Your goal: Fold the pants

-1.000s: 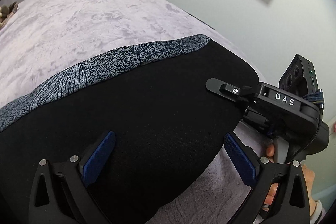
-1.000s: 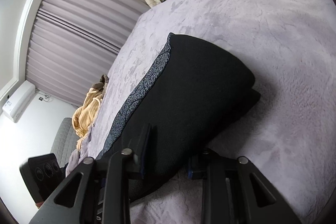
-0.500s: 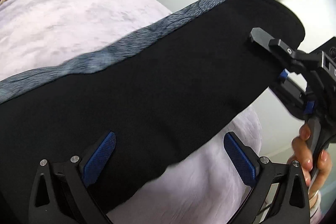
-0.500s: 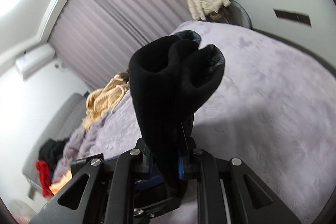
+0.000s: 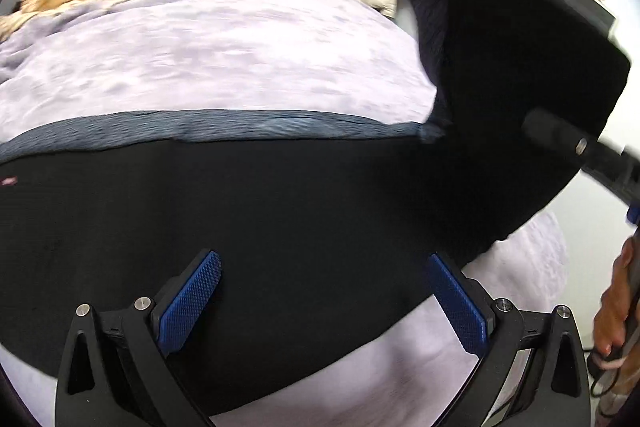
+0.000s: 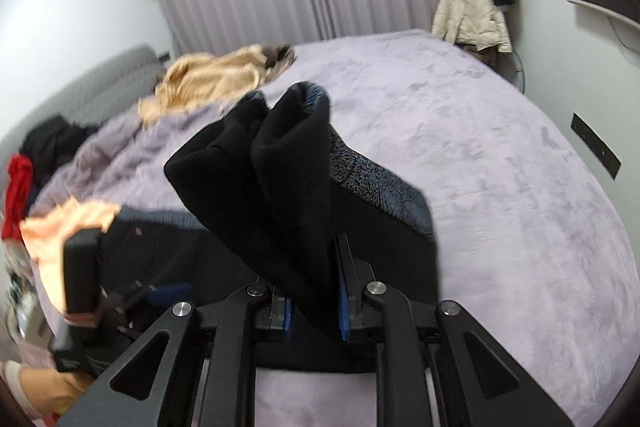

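The lilac bed cover (image 6: 500, 167) is the landing zone, and the black pants (image 5: 280, 211) lie across its near side with the patterned grey band (image 5: 224, 125) along the far edge and one end lifted clear, so the fold wants carrying low and straight to land edge on edge. The right gripper (image 6: 314, 311) pinches that bunched end, jaws easing apart a little with cloth between them, so it should hold firm until the layer lands. The left gripper (image 5: 324, 301) stands wide over the flat cloth, apparently gripping nothing, though blur hides contact.
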{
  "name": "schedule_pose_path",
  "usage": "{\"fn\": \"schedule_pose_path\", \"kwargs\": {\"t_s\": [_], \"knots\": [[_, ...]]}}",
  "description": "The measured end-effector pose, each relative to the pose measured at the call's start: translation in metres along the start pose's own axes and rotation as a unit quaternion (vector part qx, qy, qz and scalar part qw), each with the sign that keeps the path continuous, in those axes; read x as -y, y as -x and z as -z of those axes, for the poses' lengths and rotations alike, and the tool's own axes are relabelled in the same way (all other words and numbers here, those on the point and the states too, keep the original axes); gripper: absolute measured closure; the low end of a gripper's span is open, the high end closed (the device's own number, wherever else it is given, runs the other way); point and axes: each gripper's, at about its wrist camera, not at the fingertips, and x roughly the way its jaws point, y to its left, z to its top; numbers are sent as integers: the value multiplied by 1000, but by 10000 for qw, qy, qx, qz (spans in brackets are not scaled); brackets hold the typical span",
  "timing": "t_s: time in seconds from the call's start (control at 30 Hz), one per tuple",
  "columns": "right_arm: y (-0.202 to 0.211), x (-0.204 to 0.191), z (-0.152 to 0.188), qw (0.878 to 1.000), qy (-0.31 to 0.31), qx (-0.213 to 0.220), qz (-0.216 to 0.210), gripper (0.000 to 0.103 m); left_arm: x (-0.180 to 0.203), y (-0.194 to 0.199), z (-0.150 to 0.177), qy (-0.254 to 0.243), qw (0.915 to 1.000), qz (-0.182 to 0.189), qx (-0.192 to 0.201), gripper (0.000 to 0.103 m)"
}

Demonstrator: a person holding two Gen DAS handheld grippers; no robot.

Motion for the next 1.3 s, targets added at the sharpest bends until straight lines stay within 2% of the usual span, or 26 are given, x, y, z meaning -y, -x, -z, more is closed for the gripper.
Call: {"fn": "schedule_pose_path", "kwargs": {"t_s": [0.13, 0.2, 0.27, 0.3, 0.33, 0.4, 0.47, 0.57, 0.63, 0.67, 0.73, 0.77, 0.8, 0.83, 0.9, 0.93, 1.0, 1.13, 1.17, 1.2, 1.23, 1.27, 1.3], "knots": [[-55, -44, 29, 9967, 321, -747, 86, 73, -23, 17, 13, 252, 9991, -331, -12, 0], [-79, -62, 47, 9914, 545, -1114, 427, 72, -32, 25, 17, 297, 9986, -430, 12, 0], [-83, -87, 58, 9833, 1072, -1096, 981, 63, -40, 34, 21, 239, 9981, -551, 104, 0], [-80, -98, 62, 9802, 1302, -1055, 1056, 48, -48, 44, 24, 201, 9976, -639, 146, 0], [-74, -107, 65, 9784, 1518, -1015, 968, 36, -50, 46, 24, 177, 9972, -706, 165, 0], [-58, -122, 70, 9773, 1809, -884, 652, 34, -58, 48, 25, 227, 9962, -825, 150, 0], [-43, -127, 76, 9768, 1904, -867, 451, 34, -69, 51, 25, 403, 9961, -782, 114, 0], [-24, -104, 71, 9880, 1234, -924, 79, 34, -75, 58, 24, 605, 9971, -457, 62, 0], [-13, -67, 63, 9947, 320, -898, -382, 34, -67, 58, 16, 570, 9982, -164, 69, 0], [-10, -45, 59, 9937, -244, -876, -649, 34, -61, 59, 13, 511, 9987, -32, 76, 0], [-10, -3, 57, 9814, -1325, -856, -1094, 34, -48, 55, 5, 351, 9989, 313, 34, 0], [-12, 15, 59, 9703, -1829, -824, -1348, 34, -41, 50, 0, 284, 9980, 568, -44, 0], [-15, 28, 62, 9587, -2221, -789, -1594, 35, -36, 45, -5, 270, 9963, 814, -107, 5], [-20, 37, 66, 9482, -2505, -787, -1788, 38, -31, 38, -9, 280, 9948, 963, -149, 12], [-31, 47, 73, 9285, -2926, -838, -2126, 40, -26, 22, -17, 302, 9924, 1122, -415, 38], [-37, 49, 77, 9210, -3071, -879, -2231, 42, -24, 14, -20, 350, 9906, 1195, -572, 42], [-49, 53, 85, 9096, -3346, -924, -2282, 45, -20, 4, -22, 415, 9879, 1316, -710, 45], [-65, 63, 94, 8838, -3881, -804, -2488, 53, -5, 0, -23, 136, 9877, 1358, -758, 45], [-70, 65, 95, 8799, -3959, -802, -2501, 56, -2, 0, -24, 61, 9876, 1353, -787, 45], [-75, 66, 95, 8767, -4040, -827, -2477, 72, -1, -1, -24, 31, 9881, 1320, -790, 46], [-79, 67, 97, 8734, -4130, -899, -2418, 93, 0, -3, -25, 36, 9889, 1266, -772, 49], [-83, 67, 98, 8704, -4207, -960, -2370, 96, 1, -1, -25, 46, 9894, 1230, -772, 60], [-83, 66, 98, 8680, -4258, -947, -2374, 96, 2, 3, -24, 36, 9892, 1253, -756, 64]]}}
